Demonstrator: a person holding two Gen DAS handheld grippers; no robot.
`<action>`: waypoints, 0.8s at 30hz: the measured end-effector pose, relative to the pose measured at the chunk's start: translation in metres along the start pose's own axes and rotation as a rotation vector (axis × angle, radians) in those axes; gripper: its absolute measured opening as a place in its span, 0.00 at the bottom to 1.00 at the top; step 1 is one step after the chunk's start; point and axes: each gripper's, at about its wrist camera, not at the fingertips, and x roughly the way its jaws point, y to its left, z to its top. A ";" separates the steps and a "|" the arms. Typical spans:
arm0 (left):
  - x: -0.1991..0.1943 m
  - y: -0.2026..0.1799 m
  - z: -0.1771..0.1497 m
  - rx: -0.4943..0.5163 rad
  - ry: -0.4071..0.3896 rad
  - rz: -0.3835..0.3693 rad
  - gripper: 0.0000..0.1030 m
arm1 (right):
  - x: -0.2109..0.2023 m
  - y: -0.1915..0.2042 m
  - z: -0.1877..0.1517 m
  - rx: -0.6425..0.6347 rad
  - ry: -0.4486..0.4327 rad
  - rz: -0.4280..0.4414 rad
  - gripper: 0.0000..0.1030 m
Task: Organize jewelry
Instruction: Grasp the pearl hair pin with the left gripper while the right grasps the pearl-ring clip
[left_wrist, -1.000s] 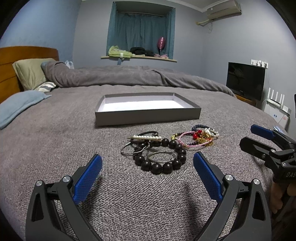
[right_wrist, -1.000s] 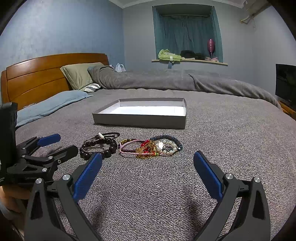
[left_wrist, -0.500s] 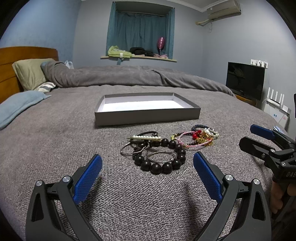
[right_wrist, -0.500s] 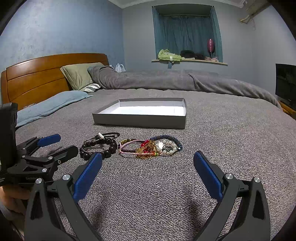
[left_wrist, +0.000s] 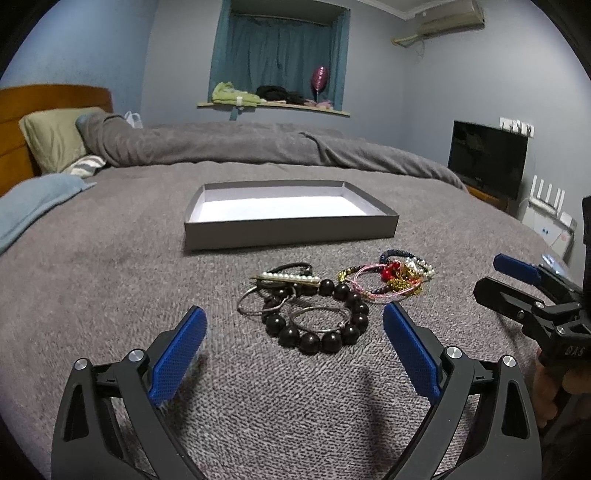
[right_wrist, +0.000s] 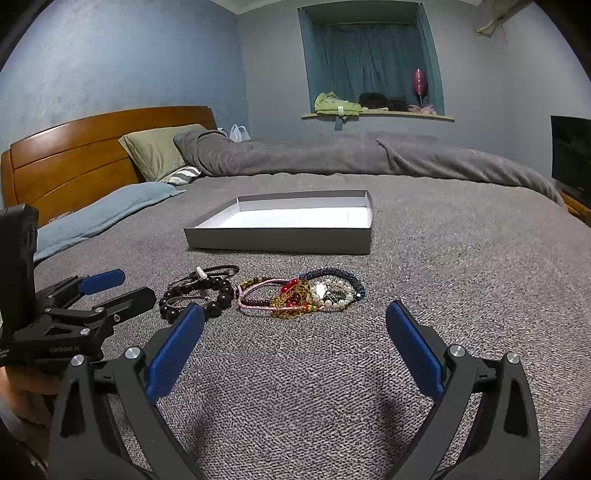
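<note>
Little has shifted: my left gripper (left_wrist: 291, 332) and right gripper (right_wrist: 295, 332) still hover, fingers wide and empty, near the jewelry pile (left_wrist: 332, 299) on the bed (left_wrist: 110, 295); tangled strands may drag neighbours short of the box (left_wrist: 288, 230).

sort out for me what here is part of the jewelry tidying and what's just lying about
Job:
black bead bracelet
pearl hair clip
colourful bracelet pile
grey tray
left gripper
right gripper

Lying about:
green pillow
grey duvet
TV
</note>
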 end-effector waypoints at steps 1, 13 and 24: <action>0.001 -0.001 0.003 0.011 0.007 0.000 0.93 | 0.001 -0.001 0.001 0.002 0.005 0.003 0.92; 0.045 0.001 0.034 0.041 0.133 -0.007 0.86 | 0.022 -0.011 0.017 -0.003 0.070 -0.022 0.87; 0.091 -0.002 0.046 0.054 0.279 -0.025 0.68 | 0.043 -0.024 0.018 0.000 0.145 -0.025 0.84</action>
